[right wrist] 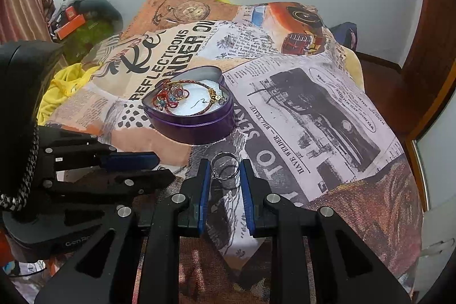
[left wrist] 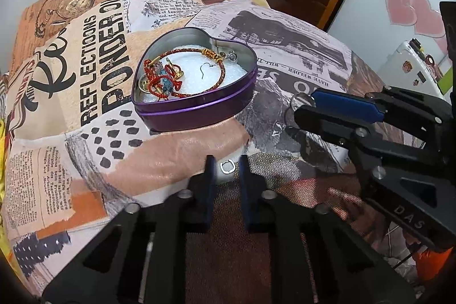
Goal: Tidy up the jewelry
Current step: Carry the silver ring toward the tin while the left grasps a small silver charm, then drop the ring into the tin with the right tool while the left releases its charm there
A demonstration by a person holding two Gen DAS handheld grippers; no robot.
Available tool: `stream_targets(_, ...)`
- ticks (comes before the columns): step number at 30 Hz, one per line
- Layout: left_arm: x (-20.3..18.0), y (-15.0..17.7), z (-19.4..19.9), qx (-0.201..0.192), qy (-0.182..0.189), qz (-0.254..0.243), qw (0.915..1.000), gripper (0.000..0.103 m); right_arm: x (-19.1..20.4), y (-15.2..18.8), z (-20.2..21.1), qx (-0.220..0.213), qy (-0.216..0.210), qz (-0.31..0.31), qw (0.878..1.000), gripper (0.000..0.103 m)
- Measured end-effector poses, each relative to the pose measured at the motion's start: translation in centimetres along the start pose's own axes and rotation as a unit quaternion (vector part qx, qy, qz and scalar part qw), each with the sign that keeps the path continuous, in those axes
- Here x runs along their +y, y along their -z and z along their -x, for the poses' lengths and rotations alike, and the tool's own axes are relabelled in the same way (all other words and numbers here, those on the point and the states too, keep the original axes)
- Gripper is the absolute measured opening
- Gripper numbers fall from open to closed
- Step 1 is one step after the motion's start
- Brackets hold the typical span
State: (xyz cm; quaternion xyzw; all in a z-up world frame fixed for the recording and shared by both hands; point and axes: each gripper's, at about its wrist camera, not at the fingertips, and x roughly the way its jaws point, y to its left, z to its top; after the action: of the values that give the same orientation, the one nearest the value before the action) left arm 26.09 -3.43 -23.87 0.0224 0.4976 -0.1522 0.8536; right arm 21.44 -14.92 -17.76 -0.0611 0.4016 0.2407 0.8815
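Left claw (left wrist: 227, 171) nearly closed around small ring (left wrist: 227, 166); contact unclear. Right claw (right wrist: 225, 170) grips larger ring (right wrist: 224, 161). Heart tin (left wrist: 196, 104) ahead. Next: carry, drop inside.

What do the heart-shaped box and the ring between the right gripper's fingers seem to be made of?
Heart-shaped box: looks like thin sheet metal, a tin, glossy purple outside and bare silvery inside, with a rolled seam line around the wall. Ring: seemingly polished silver-coloured metal, judging by its bright highlights; whether steel, silver or plated cannot be told.
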Motion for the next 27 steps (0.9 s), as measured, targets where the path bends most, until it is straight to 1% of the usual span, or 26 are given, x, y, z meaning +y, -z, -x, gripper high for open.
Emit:
stream_targets(3,0.4,0.0,0.0,0.002,0.009,0.012,0.9999,0.009,0.0,-0.1,0.1,-0.001,0.0,-0.001,1.0,0.019)
stream_targets(9,0.6,0.2,0.6,-0.002,0.01,0.022,0.9997,0.009,0.0,-0.3,0.4,-0.003,0.0,0.0,1.0,0.019)
stream_targets(11,0.8,0.2,1.1,-0.004,0.017,0.024,0.9996,0.009,-0.1,-0.4,0.6,-0.006,0.002,-0.001,1.0,0.019)
stream_targets(21,1.5,-1.0,5.5,-0.061,0.009,0.025,0.9978,0.009,-0.1,-1.6,1.6,-0.026,0.003,-0.003,1.0,0.019)
stream_targets(27,2.2,-2.0,8.1,-0.103,0.01,0.033,0.9941,0.009,0.2,-2.8,2.0,-0.041,0.002,0.001,0.999,0.019)
